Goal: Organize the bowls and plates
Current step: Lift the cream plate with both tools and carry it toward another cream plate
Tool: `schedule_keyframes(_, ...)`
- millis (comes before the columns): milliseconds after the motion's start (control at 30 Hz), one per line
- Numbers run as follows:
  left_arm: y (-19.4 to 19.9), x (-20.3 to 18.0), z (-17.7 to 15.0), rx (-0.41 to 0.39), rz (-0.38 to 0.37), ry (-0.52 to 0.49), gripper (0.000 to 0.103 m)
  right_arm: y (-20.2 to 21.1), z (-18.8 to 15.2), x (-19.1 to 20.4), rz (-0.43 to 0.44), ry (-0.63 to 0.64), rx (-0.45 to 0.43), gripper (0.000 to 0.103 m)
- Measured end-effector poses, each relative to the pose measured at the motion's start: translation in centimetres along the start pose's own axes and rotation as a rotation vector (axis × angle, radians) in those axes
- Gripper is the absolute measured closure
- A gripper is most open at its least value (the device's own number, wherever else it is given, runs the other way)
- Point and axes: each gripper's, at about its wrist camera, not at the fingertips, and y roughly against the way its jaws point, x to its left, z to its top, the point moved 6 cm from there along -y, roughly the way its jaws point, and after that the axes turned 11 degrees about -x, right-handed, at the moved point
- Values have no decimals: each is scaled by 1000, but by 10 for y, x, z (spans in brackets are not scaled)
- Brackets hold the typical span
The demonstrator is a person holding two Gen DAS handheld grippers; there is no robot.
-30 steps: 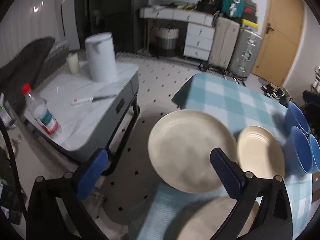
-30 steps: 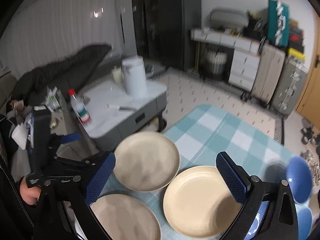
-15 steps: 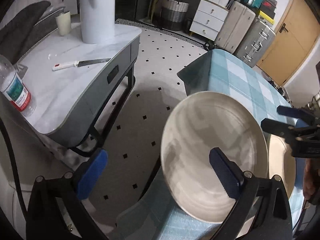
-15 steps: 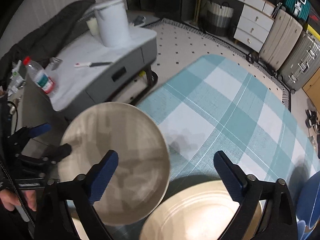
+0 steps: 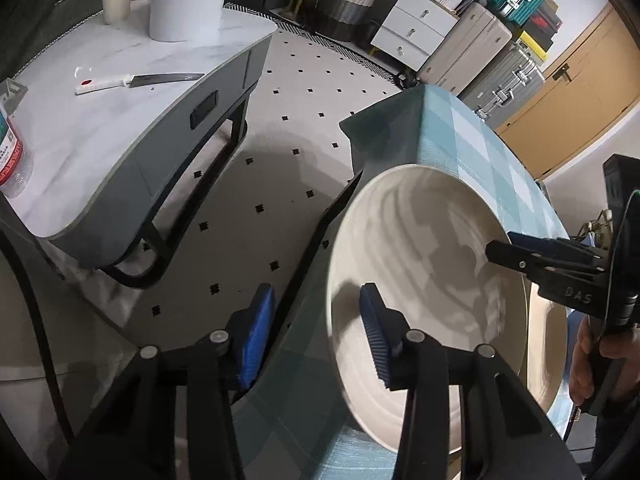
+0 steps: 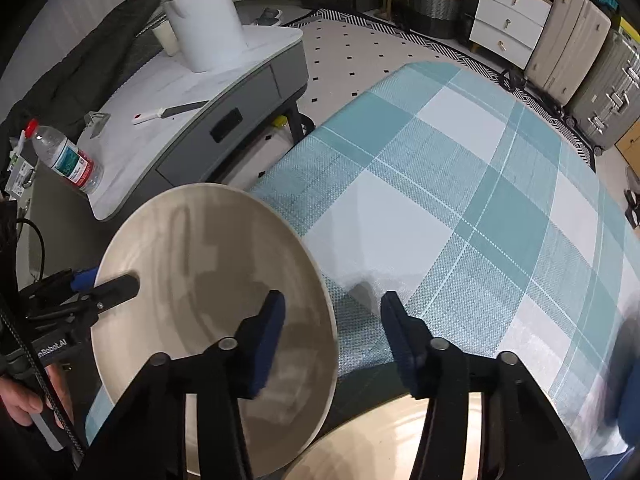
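Observation:
A large cream plate (image 5: 424, 280) (image 6: 208, 304) lies at the near left corner of the checked tablecloth (image 6: 460, 184). My left gripper (image 5: 316, 336) straddles the plate's left rim, one finger over it and one outside, jaws partly closed with a gap. My right gripper (image 6: 332, 336) straddles the plate's right rim the same way. In the right wrist view the left gripper's fingers (image 6: 116, 286) reach over the plate's left edge. A second cream plate (image 6: 392, 440) lies just below the right gripper. A blue bowl (image 6: 630, 408) shows at the far right edge.
A grey side table (image 6: 192, 92) stands to the left with a white canister (image 6: 206, 20), a knife (image 6: 168, 112), a cup and a water bottle (image 6: 66, 160). Tiled floor lies between the tables. Suitcases (image 6: 576, 40) and white drawers stand at the back.
Both grippers have dropped down and moved in on the large plate from either side. Their jaws have narrowed around its opposite rims.

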Motion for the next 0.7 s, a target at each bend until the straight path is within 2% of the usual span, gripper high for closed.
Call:
schedule_keyframes(167,3,-6,-2,8,-93,17,90,-7,-4,2,22,1,22,78)
schedule_keyframes(233,4,-7,-2,10,-106,7,91,-7,-5,4,38,-11,22,84)
schedule_keyframes(333,3,-3,-1,23,-123,32,92,-6,-6,4,41,-21,26,85)
schedule_keyframes(467,6,-1,0,25,-108,37,92,-4,-6,2,77,-61,34,89)
schedule_keyframes(700,11,0,4,37,-85,27,92,-1,-4,5,83,-80,29,89)
